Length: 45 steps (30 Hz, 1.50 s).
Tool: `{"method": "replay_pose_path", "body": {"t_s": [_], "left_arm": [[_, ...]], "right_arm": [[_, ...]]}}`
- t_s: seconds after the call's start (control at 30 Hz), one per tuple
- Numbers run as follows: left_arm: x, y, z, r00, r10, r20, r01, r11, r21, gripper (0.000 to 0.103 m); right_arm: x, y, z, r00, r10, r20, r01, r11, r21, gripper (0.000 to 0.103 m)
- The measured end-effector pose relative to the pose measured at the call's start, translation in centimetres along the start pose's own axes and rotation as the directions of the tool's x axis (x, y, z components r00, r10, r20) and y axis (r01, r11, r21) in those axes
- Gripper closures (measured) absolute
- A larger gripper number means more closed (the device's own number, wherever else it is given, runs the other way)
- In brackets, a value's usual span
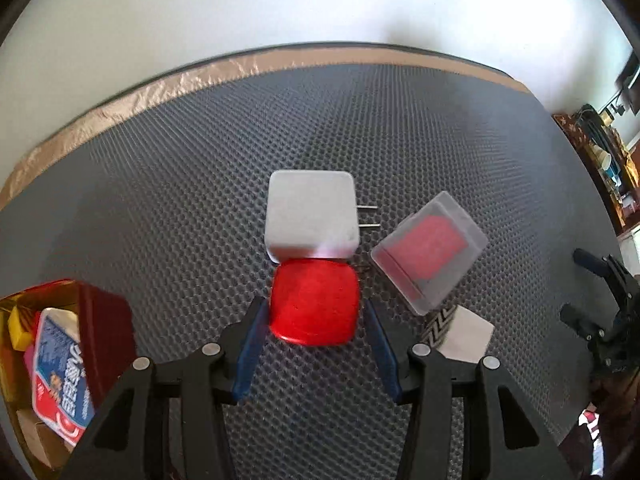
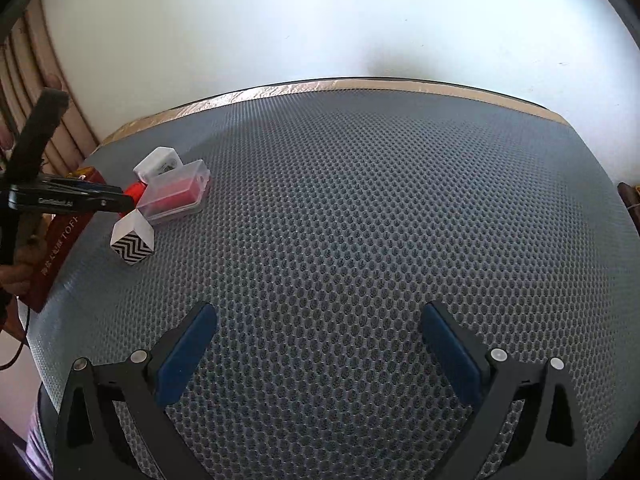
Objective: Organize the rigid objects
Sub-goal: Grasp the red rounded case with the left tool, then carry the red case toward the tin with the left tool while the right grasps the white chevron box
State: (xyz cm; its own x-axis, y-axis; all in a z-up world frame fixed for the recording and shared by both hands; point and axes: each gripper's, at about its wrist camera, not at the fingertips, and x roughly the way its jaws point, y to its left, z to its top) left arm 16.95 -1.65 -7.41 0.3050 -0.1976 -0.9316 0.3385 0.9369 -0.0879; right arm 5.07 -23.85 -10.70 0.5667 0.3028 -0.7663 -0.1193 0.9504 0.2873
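My left gripper (image 1: 315, 314) is shut on a red, rounded square block (image 1: 314, 300), its blue pads pressing the block's two sides just above the grey mat. A white plug adapter (image 1: 310, 216) with two metal prongs lies right behind the block. A clear plastic case (image 1: 428, 248) with a red insert lies to its right. A white cube with a black zigzag side (image 1: 460, 332) sits beside my right finger. In the right wrist view the same cluster shows at the far left: adapter (image 2: 158, 164), case (image 2: 176, 192), cube (image 2: 132, 240). My right gripper (image 2: 320, 320) stands wide open with only mat between its fingers.
A dark red box (image 1: 104, 320) holding a printed packet and other items stands at the mat's left edge; it is lettered on its side (image 2: 60, 248). The honeycomb mat (image 2: 360, 220) ends in a tan taped border at the back, against a white wall.
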Motion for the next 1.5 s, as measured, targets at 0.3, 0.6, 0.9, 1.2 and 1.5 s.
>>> {"method": "replay_pose_path", "body": {"t_s": [0.3, 0.6, 0.9, 1.2, 1.5], "left_arm": [[1.3, 0.4, 0.4, 0.997, 0.068, 0.019, -0.068, 0.998, 0.01, 0.056], [-2.2, 0.4, -4.6, 0.992, 0.08, 0.101, -0.063, 0.985, -0.162, 0.056], [-7.8, -0.1, -11.2, 0.988, 0.031, 0.153, 0.005, 0.972, -0.233, 0.056], [-13.5, 0.9, -14.9, 0.975, 0.049, 0.216, 0.017, 0.955, -0.295, 0.056], [-17.2, 5.7, -19.0, 0.969, 0.099, 0.225, 0.007, 0.903, -0.431, 0.056]], "right_arm": [[0.6, 0.5, 0.0, 1.0, -0.001, -0.007, 0.001, 1.0, -0.002, 0.0], [0.4, 0.9, -0.1, 1.0, -0.011, 0.007, 0.011, 1.0, -0.004, 0.001], [0.8, 9.1, 1.3, 0.975, 0.217, -0.04, -0.221, 0.962, -0.162, 0.025], [3.7, 13.9, 4.2, 0.973, 0.221, -0.073, -0.232, 0.947, -0.224, 0.031], [6.4, 15.6, 4.4, 0.976, 0.182, -0.117, -0.207, 0.944, -0.258, 0.074]]}}
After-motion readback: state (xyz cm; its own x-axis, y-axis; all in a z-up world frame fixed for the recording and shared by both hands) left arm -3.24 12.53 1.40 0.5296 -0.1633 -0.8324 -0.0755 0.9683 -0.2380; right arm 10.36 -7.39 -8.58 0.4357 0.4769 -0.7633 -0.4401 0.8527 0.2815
